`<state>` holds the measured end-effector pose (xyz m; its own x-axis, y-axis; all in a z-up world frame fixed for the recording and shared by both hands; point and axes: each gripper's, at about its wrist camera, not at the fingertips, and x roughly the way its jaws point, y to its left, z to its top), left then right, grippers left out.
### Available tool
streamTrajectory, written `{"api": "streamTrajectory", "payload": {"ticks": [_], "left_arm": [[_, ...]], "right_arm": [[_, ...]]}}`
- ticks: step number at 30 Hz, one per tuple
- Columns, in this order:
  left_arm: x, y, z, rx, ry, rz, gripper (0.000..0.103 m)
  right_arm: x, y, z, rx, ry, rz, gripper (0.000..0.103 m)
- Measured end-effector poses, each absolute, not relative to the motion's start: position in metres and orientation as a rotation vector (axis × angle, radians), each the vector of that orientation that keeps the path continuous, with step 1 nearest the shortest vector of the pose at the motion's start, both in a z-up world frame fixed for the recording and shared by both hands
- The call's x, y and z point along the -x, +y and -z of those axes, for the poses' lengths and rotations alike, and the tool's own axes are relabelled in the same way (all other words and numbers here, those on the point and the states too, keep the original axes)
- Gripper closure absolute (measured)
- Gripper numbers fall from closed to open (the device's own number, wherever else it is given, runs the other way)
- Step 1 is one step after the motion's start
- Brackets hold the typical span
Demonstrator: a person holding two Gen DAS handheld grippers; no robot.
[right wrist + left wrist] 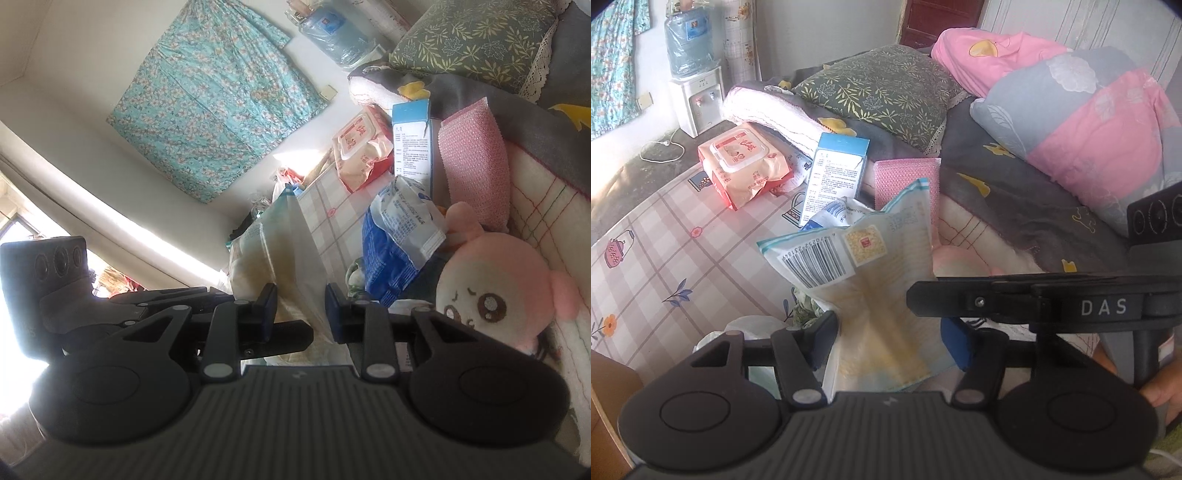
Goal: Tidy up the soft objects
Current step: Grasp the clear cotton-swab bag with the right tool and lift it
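Being gripped at frame centre by both the left gripper (pixel 890 339) and the right gripper (pixel 301 314), a pale yellow plastic pouch (pixel 871 288) is being clamped above the checked bedsheet (pixel 665 266); a plush doll (pixel 498 280) is lying at right.

Both wrist cams close; share pouch (pixel 882 266).
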<state>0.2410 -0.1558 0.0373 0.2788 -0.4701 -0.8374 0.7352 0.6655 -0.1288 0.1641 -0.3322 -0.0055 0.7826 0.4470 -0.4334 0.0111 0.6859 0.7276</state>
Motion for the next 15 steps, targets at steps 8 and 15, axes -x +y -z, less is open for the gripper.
{"api": "streamTrajectory", "payload": {"ticks": [8,15], "left_arm": [[-0.198,-0.093,-0.095,-0.228,0.906,0.697,0.040],[-0.182,-0.008,-0.126,-0.092,0.909,0.516,0.040]], "right_arm": [[-0.147,-0.271,-0.063,-0.703,0.642,-0.406,0.075],[-0.173,-0.187,-0.103,-0.684,0.788,-0.590,0.074]]}}
